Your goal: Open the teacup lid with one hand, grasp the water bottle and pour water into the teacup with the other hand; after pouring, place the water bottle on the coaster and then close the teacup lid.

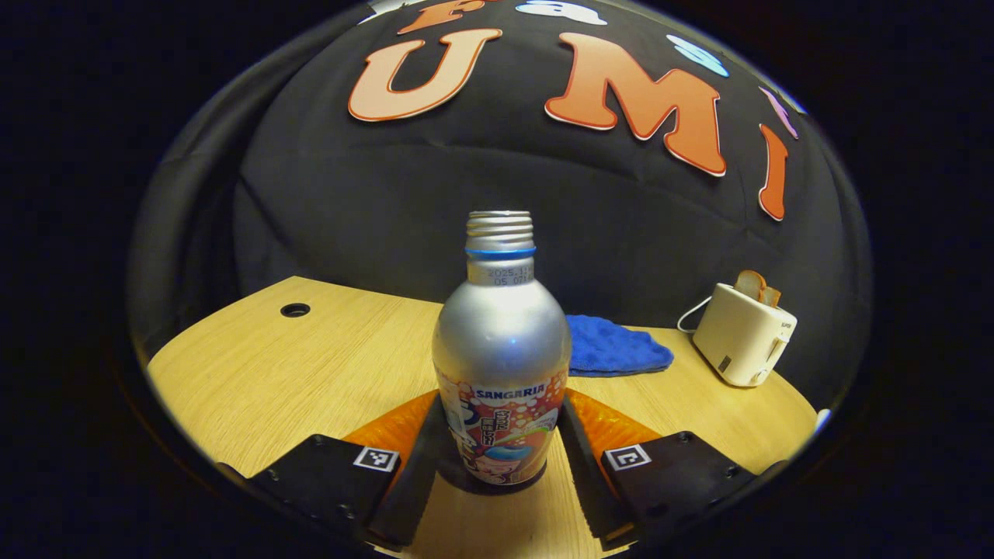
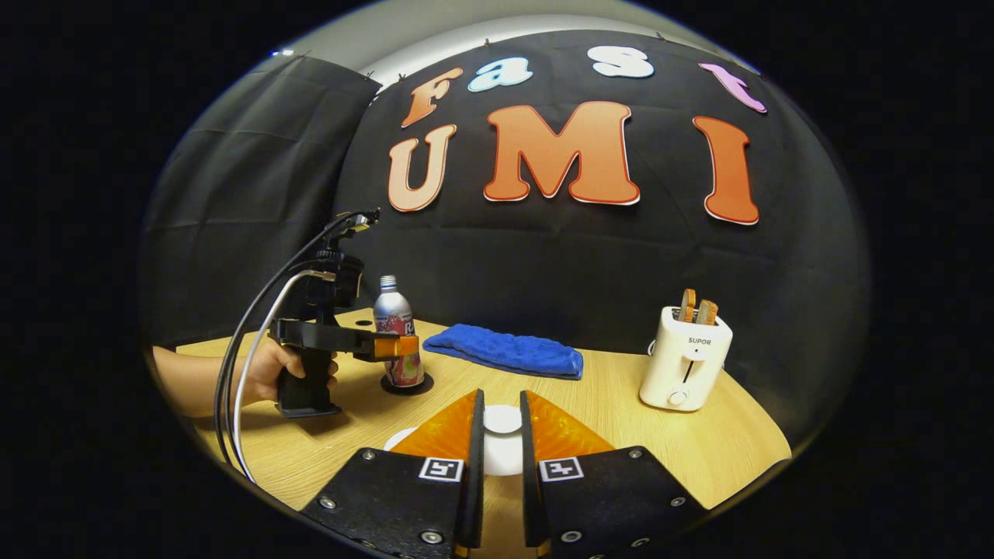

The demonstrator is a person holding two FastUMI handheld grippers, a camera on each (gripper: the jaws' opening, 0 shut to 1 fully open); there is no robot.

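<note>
Water bottle (image 1: pixel 501 349) stands upright and capless on a dark coaster (image 2: pixel 403 386) on the desk (image 1: pixel 256 373), between the spread fingers of the left tool (image 1: pixel 501 458), which is released around it. Right tool (image 2: pixel 498 458) is clenched on the white teacup lid (image 2: pixel 502 420) knob.

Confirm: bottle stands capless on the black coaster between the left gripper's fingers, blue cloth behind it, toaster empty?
One thing is wrong: the toaster is not empty, toast sticks out of its slots, as the right gripper view shows. The rest holds: the bottle stands capless on the black coaster between the left gripper fingers, blue cloth behind.
</note>
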